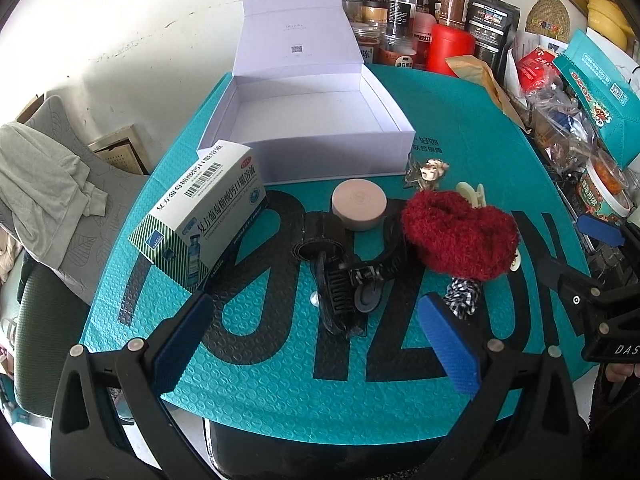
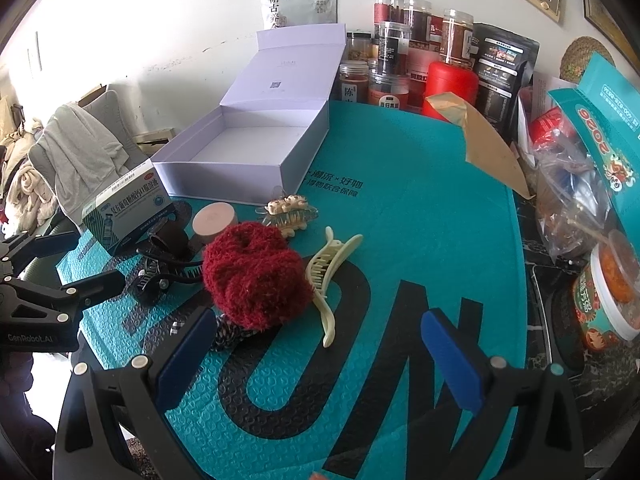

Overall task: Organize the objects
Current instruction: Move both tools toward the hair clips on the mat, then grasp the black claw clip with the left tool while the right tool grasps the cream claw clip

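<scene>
Both tongs, left (image 1: 316,332) and right (image 2: 320,344), gape wide and empty above the teal mat (image 2: 420,220) near the red scrunchie (image 2: 254,276)

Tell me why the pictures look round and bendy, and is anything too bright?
Left wrist view: the fisheye lens bends the teal mat edges and leaves dark corners; the wall is washed out by daylight. Right wrist view: same curving, the white box stays sharp, the wall at upper left glares; the tool looks oversized because it is near the lens.

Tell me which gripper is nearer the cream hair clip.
Right. The right gripper sits just short of the cream hair clip; the left gripper faces the black clip, further left.
</scene>
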The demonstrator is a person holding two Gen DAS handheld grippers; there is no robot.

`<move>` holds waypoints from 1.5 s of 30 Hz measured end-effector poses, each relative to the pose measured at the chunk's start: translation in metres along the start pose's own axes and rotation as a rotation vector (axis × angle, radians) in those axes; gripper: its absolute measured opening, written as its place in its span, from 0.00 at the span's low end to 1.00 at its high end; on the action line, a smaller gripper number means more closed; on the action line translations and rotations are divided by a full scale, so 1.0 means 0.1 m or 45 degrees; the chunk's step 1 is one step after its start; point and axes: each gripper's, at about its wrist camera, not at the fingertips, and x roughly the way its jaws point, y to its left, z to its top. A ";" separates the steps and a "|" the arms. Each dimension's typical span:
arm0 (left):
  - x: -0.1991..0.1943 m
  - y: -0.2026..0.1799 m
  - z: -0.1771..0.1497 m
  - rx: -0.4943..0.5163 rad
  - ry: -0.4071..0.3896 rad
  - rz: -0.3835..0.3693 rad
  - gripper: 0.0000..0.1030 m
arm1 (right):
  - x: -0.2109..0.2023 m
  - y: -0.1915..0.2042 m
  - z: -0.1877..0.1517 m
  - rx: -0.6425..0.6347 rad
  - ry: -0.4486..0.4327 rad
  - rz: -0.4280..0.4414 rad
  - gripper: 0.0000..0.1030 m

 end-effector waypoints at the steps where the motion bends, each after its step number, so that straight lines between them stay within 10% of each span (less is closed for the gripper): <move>1: 0.00 0.00 0.00 -0.002 0.002 0.000 0.99 | 0.00 0.00 -0.01 -0.001 0.000 0.003 0.99; 30: 0.51 0.01 -0.27 -0.086 0.113 -0.081 0.86 | 0.25 -0.09 -0.33 -0.006 0.078 0.041 0.98; 45: 0.71 -0.02 -0.15 -0.092 0.095 -0.127 0.74 | 0.51 -0.16 -0.26 -0.007 0.103 0.069 0.63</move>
